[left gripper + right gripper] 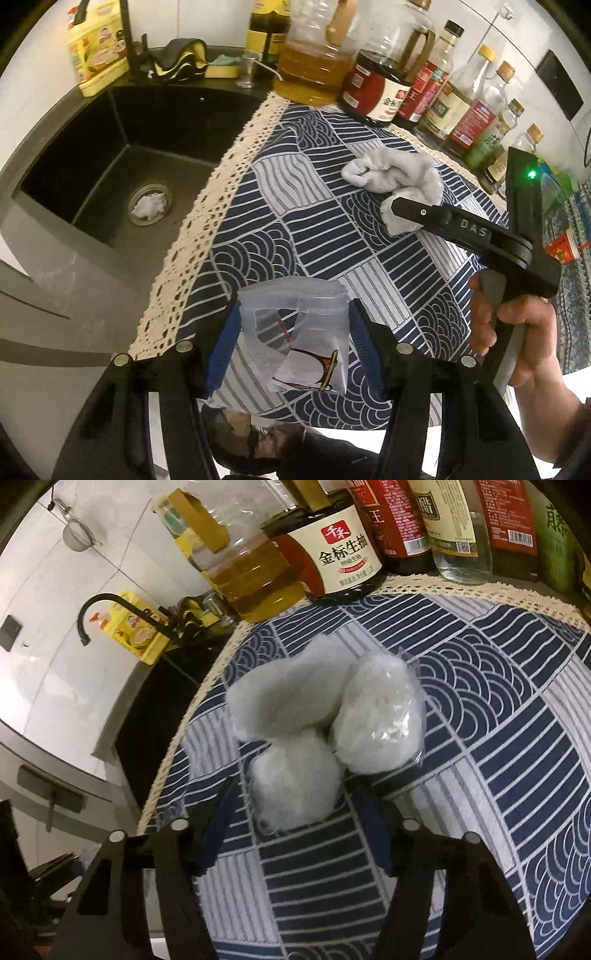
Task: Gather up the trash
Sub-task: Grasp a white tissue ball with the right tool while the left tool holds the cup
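My left gripper (293,332) is shut on a clear plastic bag (295,343) with a printed scrap inside, held over the front edge of the patterned tablecloth (325,229). A crumpled grey-white tissue wad (395,177) lies mid-cloth. My right gripper (295,801) is open, its fingers on either side of the near end of that wad (295,782), which partly sits in clear plastic wrap (380,716). The right gripper also shows from the side in the left wrist view (410,208), its tip at the wad.
A dark sink (122,155) lies left of the cloth, with a white wad in its drain (149,205). Oil and sauce bottles (380,74) line the back edge (332,554). A black faucet (110,609) and yellow box (96,44) stand by the sink.
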`<state>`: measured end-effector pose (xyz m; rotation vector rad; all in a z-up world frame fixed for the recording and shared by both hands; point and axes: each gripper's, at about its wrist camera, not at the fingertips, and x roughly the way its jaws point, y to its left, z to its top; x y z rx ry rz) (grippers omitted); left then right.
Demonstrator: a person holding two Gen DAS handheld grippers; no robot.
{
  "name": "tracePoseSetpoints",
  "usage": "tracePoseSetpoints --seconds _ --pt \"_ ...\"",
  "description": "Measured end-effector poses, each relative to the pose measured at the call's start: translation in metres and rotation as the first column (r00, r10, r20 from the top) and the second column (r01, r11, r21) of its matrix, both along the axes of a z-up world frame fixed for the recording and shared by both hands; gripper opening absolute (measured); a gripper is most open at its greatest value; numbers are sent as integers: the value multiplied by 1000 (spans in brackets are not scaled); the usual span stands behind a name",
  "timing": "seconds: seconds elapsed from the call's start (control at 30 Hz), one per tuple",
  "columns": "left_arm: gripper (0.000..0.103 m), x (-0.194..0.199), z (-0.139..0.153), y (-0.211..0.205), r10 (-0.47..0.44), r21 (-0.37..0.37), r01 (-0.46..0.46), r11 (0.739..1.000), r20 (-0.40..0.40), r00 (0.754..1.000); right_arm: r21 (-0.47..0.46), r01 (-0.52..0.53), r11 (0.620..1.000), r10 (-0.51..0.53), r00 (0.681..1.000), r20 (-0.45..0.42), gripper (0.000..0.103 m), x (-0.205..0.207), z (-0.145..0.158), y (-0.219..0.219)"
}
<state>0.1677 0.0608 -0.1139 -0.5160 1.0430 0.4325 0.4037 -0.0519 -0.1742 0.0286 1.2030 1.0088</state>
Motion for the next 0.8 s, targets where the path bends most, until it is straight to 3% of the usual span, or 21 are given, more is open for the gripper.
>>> tracePoseSetpoints --seconds 0.03,0.13,0.4,0.8 --pt "57 -1 1 1 5 2 -5 1000 0 1000 3 5 1000 -5 1000 7 54 1 0 0" --pt "57 -6 1 3 23 0 -23 1000 0 1000 2 -2 1000 2 1000 19 50 1 0 1" --pt "57 -13 1 4 13 -16 -12 1000 23 1000 4 9 1000 -9 1000 13 48 -9 7 -15" --pt "57 -23 12 5 -171 -25 174 984 106 980 -15 137 990 -134 985 108 48 -67 49 -56"
